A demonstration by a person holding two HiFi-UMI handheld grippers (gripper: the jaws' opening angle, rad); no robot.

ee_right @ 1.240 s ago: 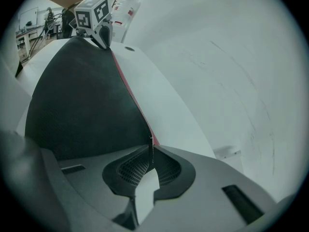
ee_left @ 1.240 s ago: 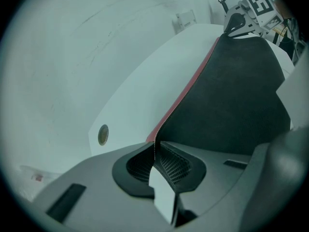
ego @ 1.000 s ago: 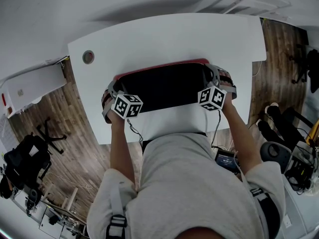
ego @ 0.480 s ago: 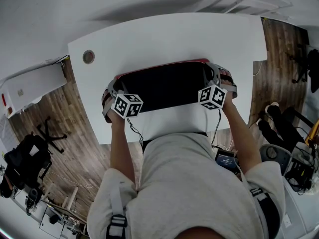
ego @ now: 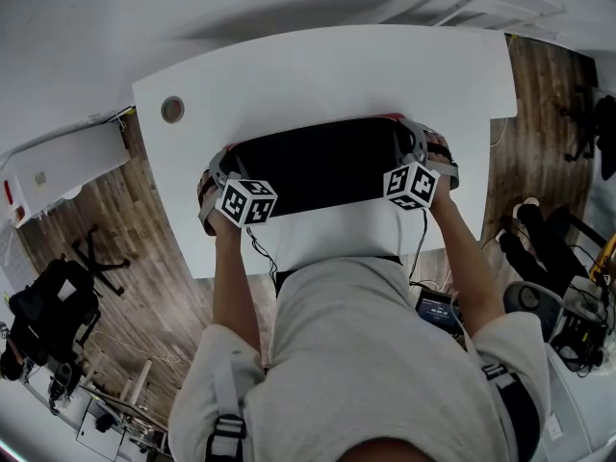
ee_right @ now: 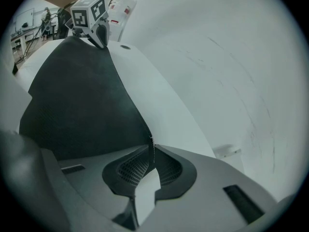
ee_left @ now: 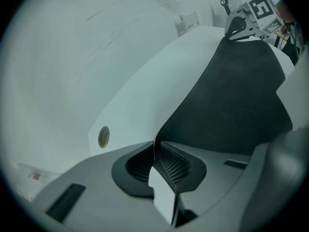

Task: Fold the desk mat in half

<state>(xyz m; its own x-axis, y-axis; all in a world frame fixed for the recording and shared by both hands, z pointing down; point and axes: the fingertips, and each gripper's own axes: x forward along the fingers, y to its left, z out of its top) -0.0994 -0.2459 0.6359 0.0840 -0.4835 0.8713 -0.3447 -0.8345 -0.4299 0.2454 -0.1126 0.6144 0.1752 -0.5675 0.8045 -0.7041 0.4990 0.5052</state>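
Observation:
The desk mat [ego: 318, 166] lies across the white table [ego: 327, 70] with its black underside turned up; only a sliver of red shows at its far right corner. My left gripper [ego: 216, 165] is shut on the mat's left corner, the thin edge pinched between the pads [ee_left: 154, 146]. My right gripper [ego: 422, 142] is shut on the right corner in the same way [ee_right: 151, 146]. In the left gripper view the black mat [ee_left: 236, 95] stretches away to the right gripper [ee_left: 241, 25]. The right gripper view shows the mat [ee_right: 77, 95] running to the left gripper [ee_right: 94, 23].
A round cable grommet [ego: 172, 110] sits in the table's far left corner. White tabletop lies beyond the mat. A white cabinet [ego: 63, 166] stands left of the table. Chairs and gear [ego: 553, 287] crowd the wooden floor at the right.
The red strip along the mat's far edge has almost vanished under the black side. Both grippers have stayed nearly where they were, still shut on the corners.

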